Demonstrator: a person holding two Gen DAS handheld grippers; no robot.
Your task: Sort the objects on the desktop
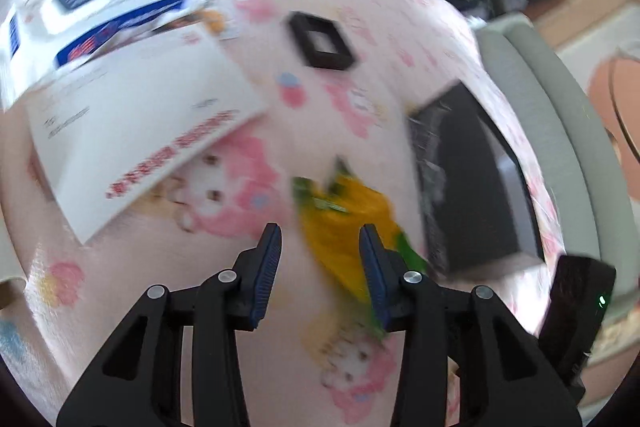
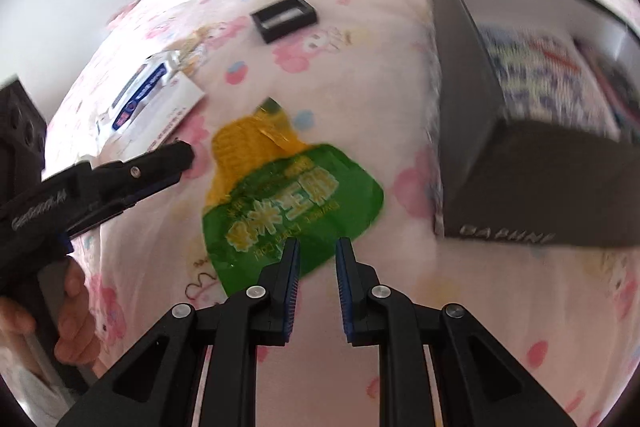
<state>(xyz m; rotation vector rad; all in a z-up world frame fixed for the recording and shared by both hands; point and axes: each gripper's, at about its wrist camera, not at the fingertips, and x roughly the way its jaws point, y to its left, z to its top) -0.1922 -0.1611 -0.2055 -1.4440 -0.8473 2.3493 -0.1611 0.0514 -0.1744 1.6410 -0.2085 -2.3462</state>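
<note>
While the grey box (image 2: 520,131) holds some items, the snack packet (image 2: 288,195), envelope (image 1: 136,131) and small black frame (image 2: 285,17) remain out; the left gripper (image 1: 320,267) is open and empty, the right gripper (image 2: 317,263) closed on nothing.

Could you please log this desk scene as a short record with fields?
surface: pink cartoon tablecloth
snack pouch: green and yellow, lying flat, left of the grey box
grey box: open, printed items inside
black frame: alone, beyond the pouch
white envelope: partly under the blue-and-white packets
left gripper: jaws apart, nothing held
right gripper: jaws close together at the pouch's green edge; hold unclear
</note>
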